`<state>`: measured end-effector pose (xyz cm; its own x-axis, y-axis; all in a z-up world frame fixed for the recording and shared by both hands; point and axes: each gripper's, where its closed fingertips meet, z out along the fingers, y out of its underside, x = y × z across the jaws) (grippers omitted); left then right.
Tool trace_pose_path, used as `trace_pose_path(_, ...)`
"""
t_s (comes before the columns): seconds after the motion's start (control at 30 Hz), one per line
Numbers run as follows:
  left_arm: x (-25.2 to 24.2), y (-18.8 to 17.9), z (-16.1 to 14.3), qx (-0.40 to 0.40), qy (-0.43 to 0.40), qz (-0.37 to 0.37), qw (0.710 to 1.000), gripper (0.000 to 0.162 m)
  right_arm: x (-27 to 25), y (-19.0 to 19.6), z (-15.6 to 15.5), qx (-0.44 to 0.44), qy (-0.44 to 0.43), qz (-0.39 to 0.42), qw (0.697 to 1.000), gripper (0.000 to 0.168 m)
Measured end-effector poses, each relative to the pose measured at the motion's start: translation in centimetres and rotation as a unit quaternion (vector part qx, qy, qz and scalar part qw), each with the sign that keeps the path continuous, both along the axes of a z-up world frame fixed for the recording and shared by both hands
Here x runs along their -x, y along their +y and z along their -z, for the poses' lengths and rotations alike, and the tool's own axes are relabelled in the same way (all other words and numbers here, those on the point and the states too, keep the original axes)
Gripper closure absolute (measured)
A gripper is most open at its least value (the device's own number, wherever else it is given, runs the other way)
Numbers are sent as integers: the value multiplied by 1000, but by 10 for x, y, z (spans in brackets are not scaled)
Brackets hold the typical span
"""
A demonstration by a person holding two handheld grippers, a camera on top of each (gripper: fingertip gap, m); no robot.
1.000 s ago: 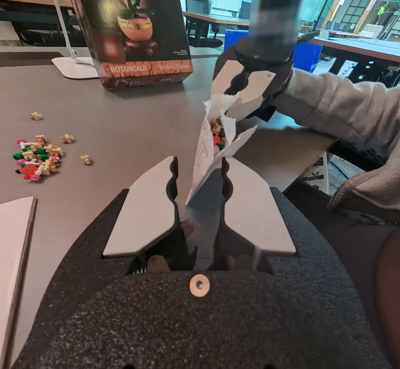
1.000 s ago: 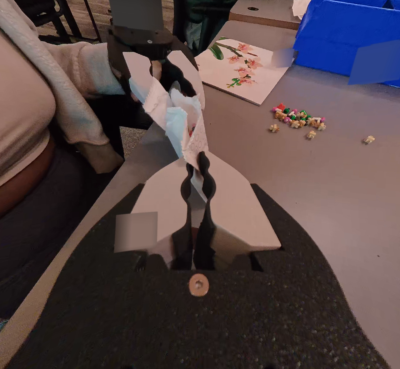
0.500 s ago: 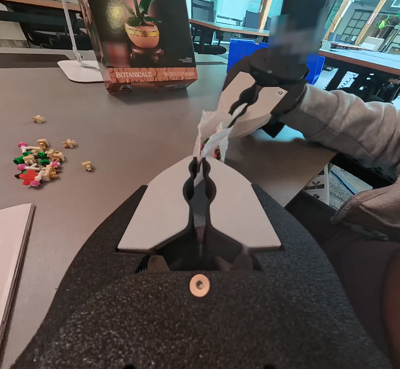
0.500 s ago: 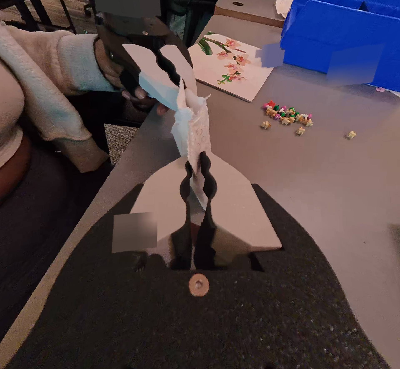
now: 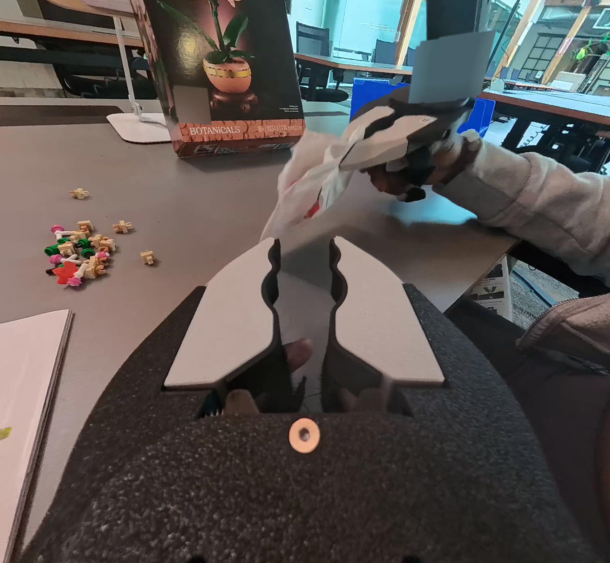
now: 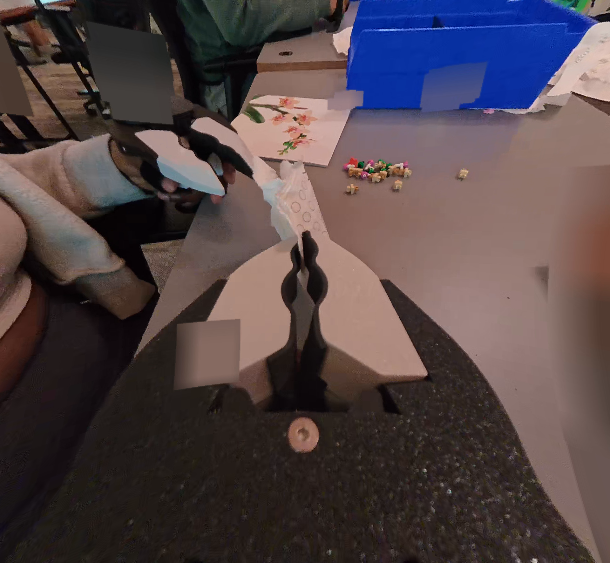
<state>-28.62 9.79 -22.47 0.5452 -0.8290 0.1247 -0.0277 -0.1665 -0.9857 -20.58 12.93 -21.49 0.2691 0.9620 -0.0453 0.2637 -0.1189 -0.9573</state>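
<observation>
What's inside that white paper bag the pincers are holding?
Through the paper bag, pinched by the right hand-held gripper, only a blurred red bit shows in the left wrist view. The paper hides everything else inside.

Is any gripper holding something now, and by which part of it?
The right gripper holds the torn white paper bag by one edge, jaws shut on it. The left gripper is open and holds nothing.

Grey table; bricks; box.

The left gripper, clamped on the paper bag half a second ago, now stands with its fingers parted and the bag free of them, while the bag tilts over toward the table.
</observation>
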Motion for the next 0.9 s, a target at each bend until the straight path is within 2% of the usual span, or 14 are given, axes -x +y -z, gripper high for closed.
trace_pose_path(0.17,2,2,3,0,10,-7,1000,135,-11,4,-5,22,15,31,999,168)
trace_pose_path(0.23,1,3,7,0,16,-9,1000,135,-14,5,2,37,-5,39,999,168)
trace_pose_path(0.3,1,3,8,-2,21,-10,1000,135,-19,7,-6,49,37,50,997,168)
trace_pose_path(0.4,1,3,9,-7,24,-11,1000,134,-28,13,-2,57,25,74,995,168)
trace_pose_path(0.47,1,2,9,-13,28,-13,999,135,-29,13,-7,72,54,76,993,168)
trace_pose_path(0.53,0,1,10,-22,35,-12,999,135,-32,16,0,67,24,90,993,168)
trace_pose_path(0.6,-1,-1,9,-37,40,-9,998,135,-33,17,-6,73,52,101,991,168)
trace_pose_path(0.67,-2,-3,8,-48,41,-7,998,136,-35,20,3,85,27,117,989,168)
trace_pose_path(0.77,-4,-6,7,-51,38,0,998,137,-36,28,-3,105,62,149,981,168)
trace_pose_path(0.9,-6,-9,7,-52,38,8,998,138,-29,37,2,132,64,171,974,168)
